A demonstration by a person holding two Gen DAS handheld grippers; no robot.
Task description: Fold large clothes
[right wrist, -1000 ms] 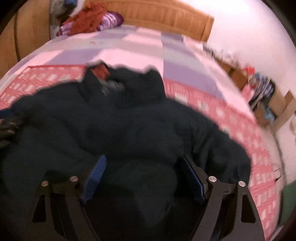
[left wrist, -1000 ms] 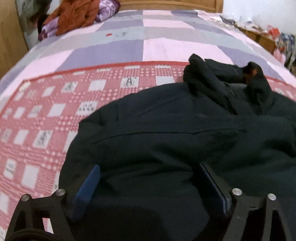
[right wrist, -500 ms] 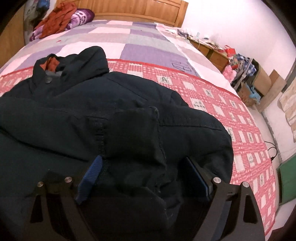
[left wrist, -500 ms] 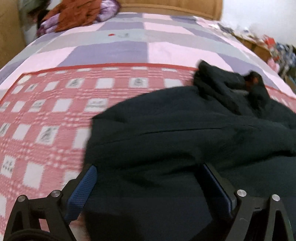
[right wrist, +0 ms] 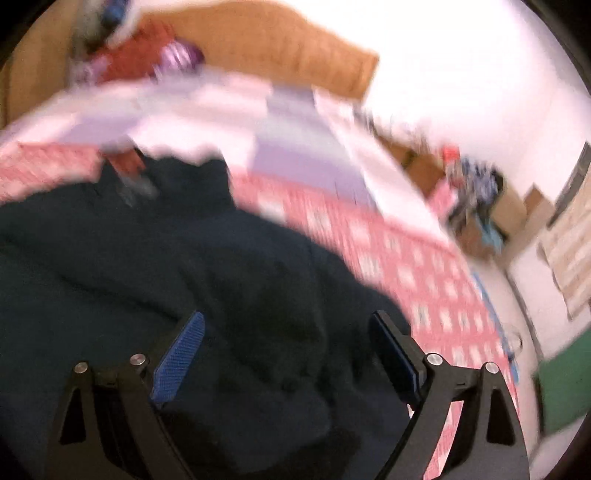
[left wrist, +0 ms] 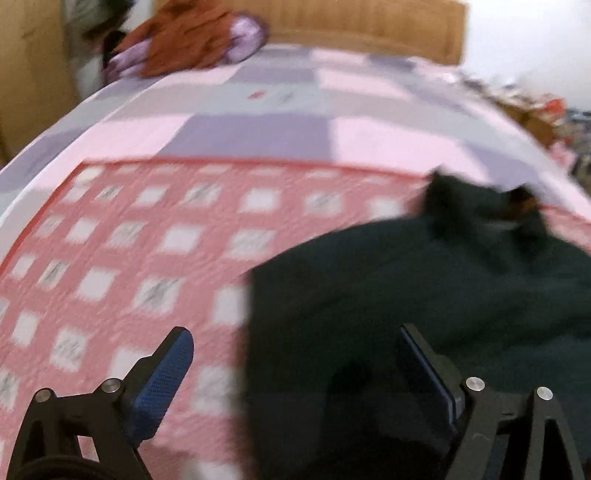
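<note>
Both tongs, left [left wrist: 295, 373] and right [right wrist: 286, 354], gape wide and empty over our dark navy padded jacket [right wrist: 184, 277], spread on the pink checked quilted bed [left wrist: 129, 258], likely seeking a fold edge.

The bed [left wrist: 229, 140] (pink-and-purple checked quilt) carries a dark jacket [left wrist: 424, 295] and a rust-and-purple clothes heap [left wrist: 184, 40].

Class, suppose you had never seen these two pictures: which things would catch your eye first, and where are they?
A dark jacket sprawls over the near part of the bed, on a pink checked quilt. By the wooden headboard lies a heap of rust and purple clothes. Both the left gripper and right gripper are open over the jacket.
</note>
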